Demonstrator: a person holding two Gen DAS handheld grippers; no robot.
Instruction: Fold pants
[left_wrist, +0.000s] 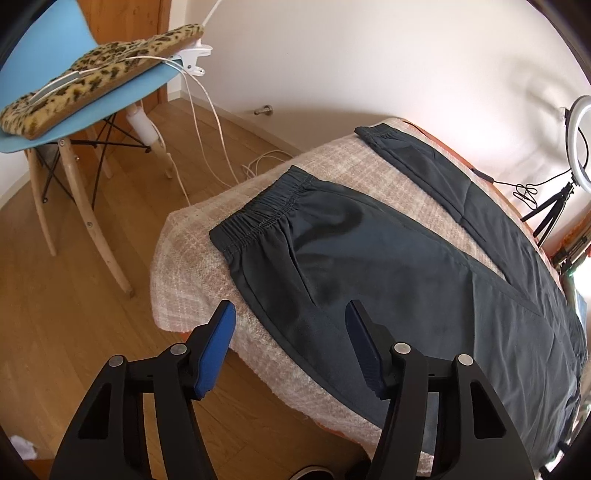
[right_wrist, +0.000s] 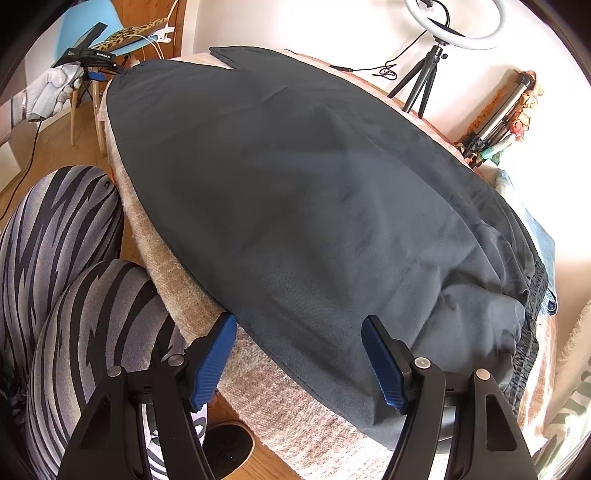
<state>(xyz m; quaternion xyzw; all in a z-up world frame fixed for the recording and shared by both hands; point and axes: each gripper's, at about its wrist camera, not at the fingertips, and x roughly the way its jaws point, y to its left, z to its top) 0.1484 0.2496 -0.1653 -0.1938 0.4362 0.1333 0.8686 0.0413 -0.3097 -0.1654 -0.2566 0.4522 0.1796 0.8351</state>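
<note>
Dark pants (left_wrist: 388, 258) lie spread flat on the blanket-covered worktop (left_wrist: 192, 266), waistband toward the blue chair (left_wrist: 110, 96). Left tool (left_wrist: 290, 314) hovers wide open over the near hem edge, gripping nothing. Right tool (right_wrist: 299, 328) gapes open too, just above the fabric; the bunched far end is hard to read.

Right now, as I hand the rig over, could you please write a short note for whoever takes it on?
Left tool: open, holding nothing, over the near edge of the dark grey-blue pants below their elastic waistband.
Right tool: open, holding nothing, over the near edge further along the same pants.
The pants lie spread on the beige woven cover; fabric is bunched at the right end.
Done: no fold visible.
Left: grip the near edge and fold.
</note>
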